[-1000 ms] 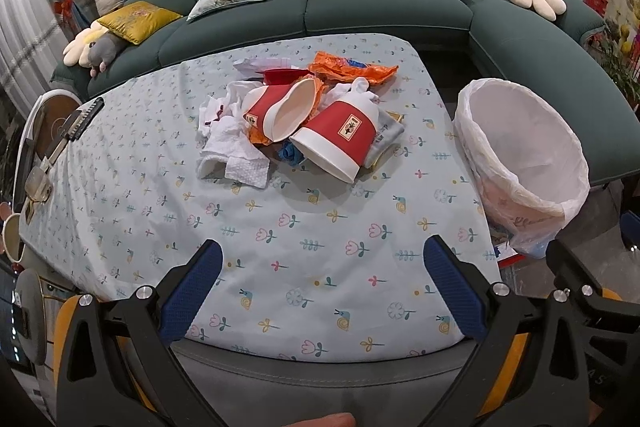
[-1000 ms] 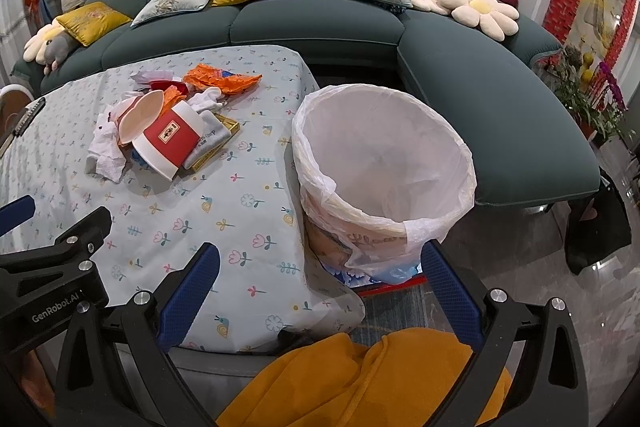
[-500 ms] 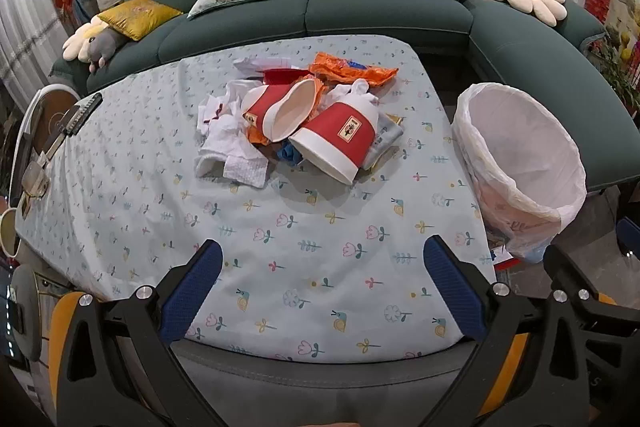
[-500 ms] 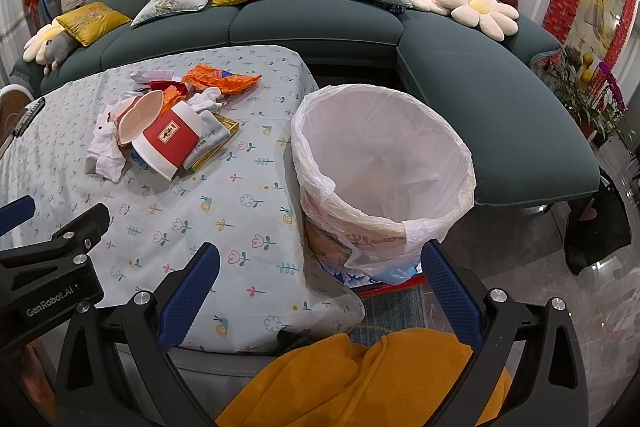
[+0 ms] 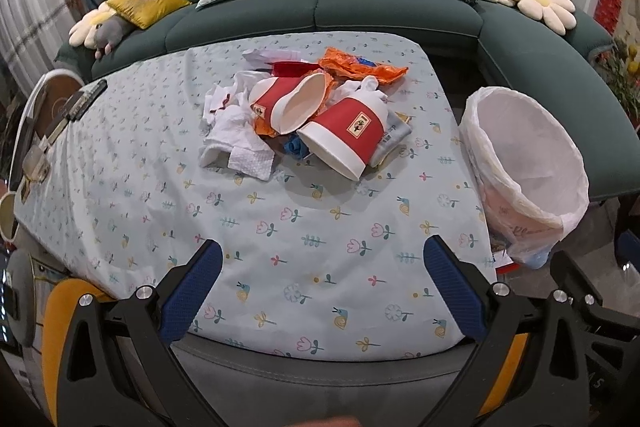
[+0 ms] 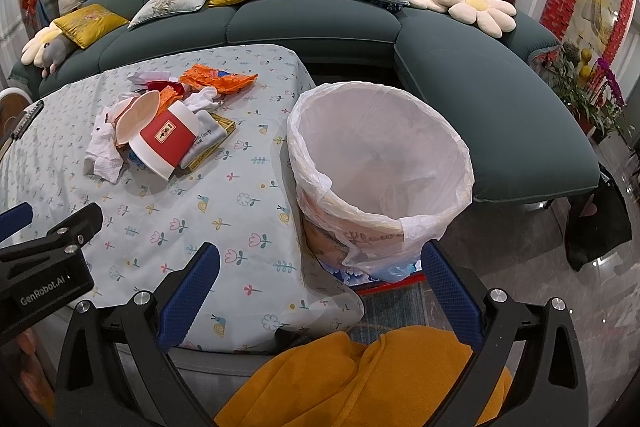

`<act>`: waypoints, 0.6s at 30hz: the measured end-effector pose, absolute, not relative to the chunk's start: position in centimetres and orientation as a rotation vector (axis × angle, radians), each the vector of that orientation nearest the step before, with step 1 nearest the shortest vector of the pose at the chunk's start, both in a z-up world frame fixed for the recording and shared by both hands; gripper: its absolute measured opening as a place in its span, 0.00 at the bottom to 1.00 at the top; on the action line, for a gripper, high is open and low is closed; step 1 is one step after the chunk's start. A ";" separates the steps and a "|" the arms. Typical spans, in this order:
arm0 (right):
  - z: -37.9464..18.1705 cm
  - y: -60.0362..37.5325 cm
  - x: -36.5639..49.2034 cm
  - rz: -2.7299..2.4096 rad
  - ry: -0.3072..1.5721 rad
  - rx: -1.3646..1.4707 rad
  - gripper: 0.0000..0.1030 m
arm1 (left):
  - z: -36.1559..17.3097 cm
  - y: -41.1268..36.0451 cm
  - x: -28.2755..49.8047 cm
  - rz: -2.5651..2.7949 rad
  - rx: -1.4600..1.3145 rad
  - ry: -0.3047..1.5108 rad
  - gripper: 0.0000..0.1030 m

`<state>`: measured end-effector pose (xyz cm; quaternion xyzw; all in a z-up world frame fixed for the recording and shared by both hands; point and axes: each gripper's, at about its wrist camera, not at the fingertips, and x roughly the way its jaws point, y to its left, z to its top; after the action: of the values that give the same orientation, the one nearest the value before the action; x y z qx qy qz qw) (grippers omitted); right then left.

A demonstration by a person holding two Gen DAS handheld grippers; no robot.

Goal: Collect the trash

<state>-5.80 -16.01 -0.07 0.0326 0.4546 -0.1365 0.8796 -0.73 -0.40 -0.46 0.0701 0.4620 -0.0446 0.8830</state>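
Note:
A heap of trash lies mid-table: two red paper cups (image 5: 347, 137) (image 6: 164, 139) on their sides, white crumpled tissues (image 5: 236, 139) (image 6: 105, 155), an orange wrapper (image 5: 360, 67) (image 6: 218, 77) and a grey packet (image 6: 206, 139). A bin with a white liner (image 5: 524, 167) (image 6: 380, 167) stands at the table's right edge. My left gripper (image 5: 322, 287) is open and empty over the near table edge, well short of the heap. My right gripper (image 6: 320, 287) is open and empty, in front of the bin.
The table wears a flowered cloth (image 5: 280, 227). A green sofa (image 6: 312, 15) with cushions and plush toys curves behind and to the right. A remote (image 5: 82, 99) lies at the table's left edge. Orange cloth (image 6: 360, 379) lies below the right gripper.
The left view has pulled back slightly and shifted; the heap sits a little farther off. The right gripper has barely moved. Both stay open.

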 end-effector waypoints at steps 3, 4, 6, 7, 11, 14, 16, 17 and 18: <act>-0.1 -16.0 -5.8 -0.286 0.947 0.069 0.94 | -0.3 -0.4 -0.9 -0.109 0.141 0.945 0.93; -0.1 -16.0 -5.8 -0.286 0.948 0.070 0.94 | -0.3 -0.5 -0.9 -0.114 0.141 0.942 0.93; -0.1 -16.1 -5.8 -0.288 0.950 0.070 0.94 | -0.3 -0.6 -0.9 -0.126 0.149 0.942 0.93; -0.1 -16.1 -5.8 -0.288 0.950 0.072 0.94 | -0.3 -0.7 -1.0 -0.126 0.156 0.939 0.93; -0.2 -16.2 -5.8 -0.288 0.949 0.069 0.94 | -0.5 -1.1 -1.1 -0.127 0.180 0.935 0.93; -0.2 -16.1 -5.8 -0.289 0.949 0.070 0.94 | -0.5 -1.1 -1.0 -0.119 0.188 0.928 0.93; -0.3 -16.3 -5.8 -0.291 0.950 0.074 0.94 | -0.5 -1.0 -0.9 -0.110 0.186 0.925 0.93; -0.4 -16.3 -5.9 -0.292 0.950 0.075 0.94 | -0.4 -0.9 -1.0 -0.099 0.188 0.918 0.93; -0.4 -16.4 -5.9 -0.293 0.950 0.075 0.94 | -0.4 -0.9 -1.1 -0.090 0.186 0.911 0.93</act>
<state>-5.91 -16.37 -0.41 0.0361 0.4555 -0.1404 0.8784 -1.08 -0.89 -0.39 0.0899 0.4390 -0.0433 0.8930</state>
